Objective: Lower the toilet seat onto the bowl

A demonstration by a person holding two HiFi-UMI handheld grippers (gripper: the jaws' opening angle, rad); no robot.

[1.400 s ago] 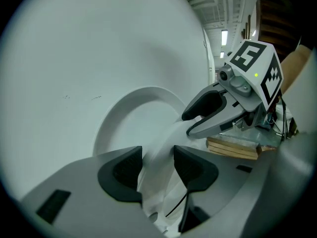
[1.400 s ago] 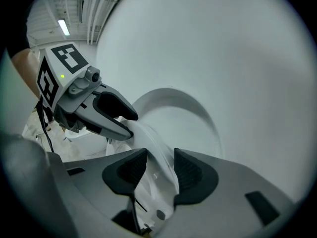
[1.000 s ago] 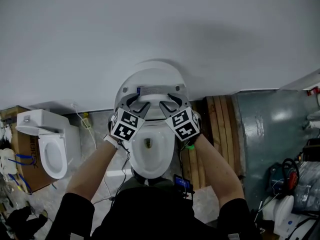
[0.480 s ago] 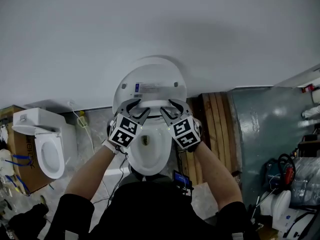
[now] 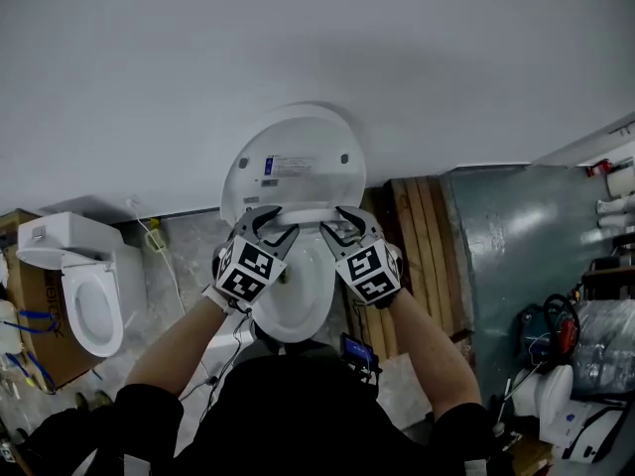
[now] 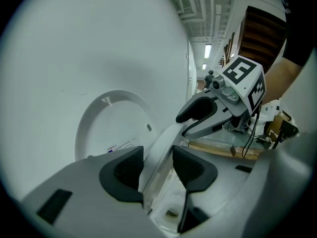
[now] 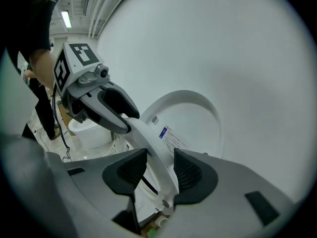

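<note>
A white toilet stands against the wall with its lid (image 5: 298, 157) upright. The seat ring (image 5: 308, 215) is tilted away from the lid, above the bowl (image 5: 293, 310). My left gripper (image 5: 275, 222) grips the ring's front edge on the left, and its jaws are closing on the seat (image 6: 161, 143) between the pads. My right gripper (image 5: 340, 222) is shut on the same edge just to the right. In the right gripper view the seat (image 7: 148, 138) fills the gap between the pads, with the lid (image 7: 198, 118) behind. Each gripper shows in the other's view.
A second white toilet (image 5: 84, 286) stands to the left beside a cardboard box (image 5: 25, 350). Wooden planks (image 5: 417, 246) and a grey-green panel (image 5: 506, 236) lie to the right. Cables run on the floor by the bowl. The white wall (image 5: 298, 38) rises directly behind.
Both grippers have drawn the seat ring away from the upright lid and towards the person. More of the lid's inner face with its label now shows.
</note>
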